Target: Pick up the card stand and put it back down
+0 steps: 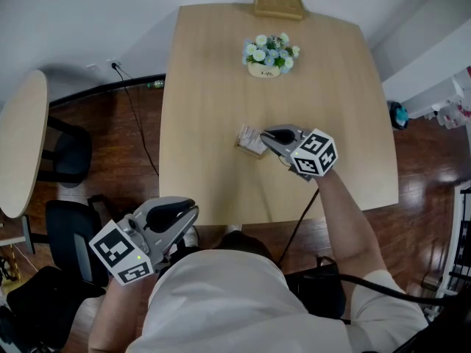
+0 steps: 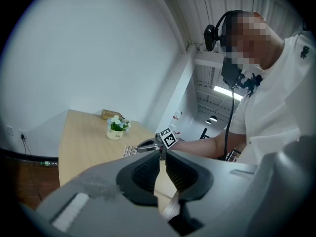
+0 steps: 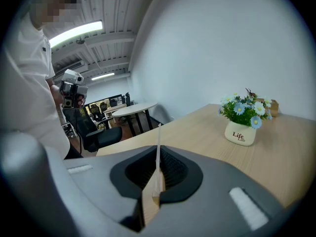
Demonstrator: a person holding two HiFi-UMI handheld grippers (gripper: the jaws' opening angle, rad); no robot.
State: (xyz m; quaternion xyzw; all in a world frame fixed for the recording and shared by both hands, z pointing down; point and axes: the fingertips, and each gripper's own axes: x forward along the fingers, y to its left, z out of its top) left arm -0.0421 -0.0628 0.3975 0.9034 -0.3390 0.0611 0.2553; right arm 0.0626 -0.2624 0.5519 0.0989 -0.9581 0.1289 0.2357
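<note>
Right hand-held gripper [image 1: 265, 135], card stand [image 1: 249, 139] part-hidden

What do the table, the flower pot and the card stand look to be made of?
Table: light wood or wood-look laminate with a matte finish; it shows faint grain and no sharp glare.
Flower pot: probably glazed ceramic; it is smooth and cream, with printed lettering.
Card stand: a thin pale sheet, edge-on in the right gripper view; possibly plastic, but too small to be sure.
</note>
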